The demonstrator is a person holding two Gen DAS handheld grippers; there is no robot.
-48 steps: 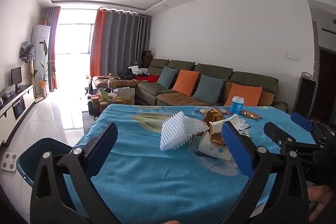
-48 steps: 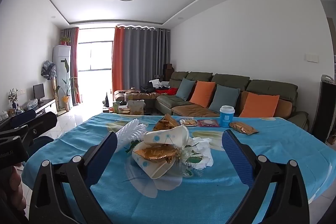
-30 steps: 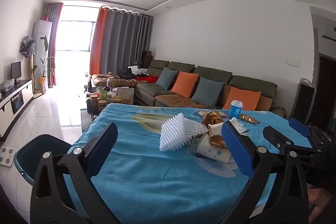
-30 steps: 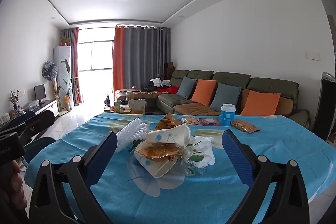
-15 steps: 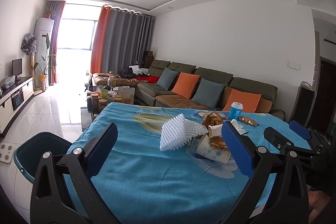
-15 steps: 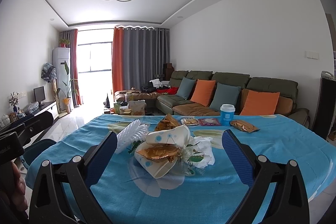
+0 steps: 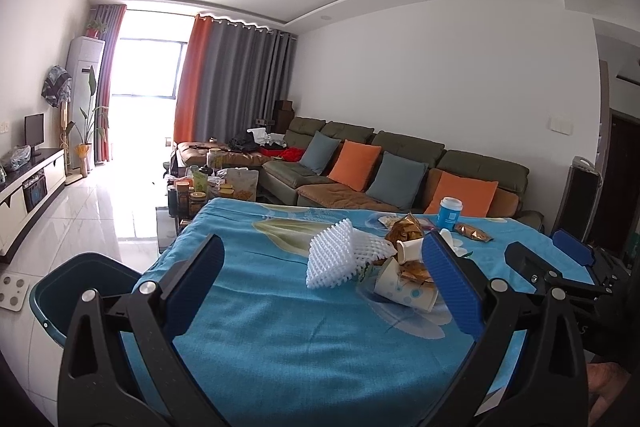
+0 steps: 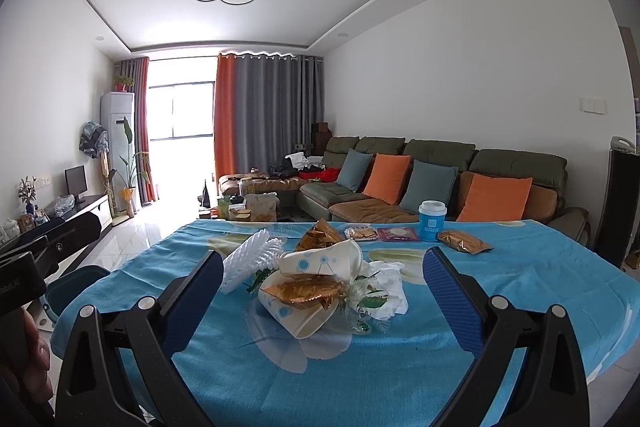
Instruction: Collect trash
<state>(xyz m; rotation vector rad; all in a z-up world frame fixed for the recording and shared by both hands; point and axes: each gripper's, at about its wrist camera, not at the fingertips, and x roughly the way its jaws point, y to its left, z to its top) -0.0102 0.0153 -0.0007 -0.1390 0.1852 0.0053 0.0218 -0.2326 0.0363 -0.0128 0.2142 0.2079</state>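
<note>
- Far left, the bin (image 7: 80,291) sits on the floor by the table's (image 7: 280,347) left corner, and more of its rim shows than a second ago; nothing can be seen inside it from here.
- The left gripper (image 7: 320,291) hangs over the near edge of the blue cloth, jaws spread wide, nothing between them. Its view has tipped up a touch, so it has backed off slightly rather than closed in.
- Centre table, the foam net (image 7: 344,259) lies just left of the heap, touching it.
- The heap itself: crushed paper cups (image 8: 312,291) with gold wrappers (image 8: 304,291) tucked in, white tissue (image 8: 388,287) on its right side. None of it has shifted.
- The right gripper (image 8: 320,291) faces that heap square on, jaws wide apart and empty, still short of contact.
- Further right and back, a blue cup (image 8: 432,221) stands upright with a gold packet (image 8: 462,241) beside it, well apart from the heap.
- My read: both tongs are only lining up, no piece collected yet. The foam net looks the easiest first grab for the left, being nearest the bin.
</note>
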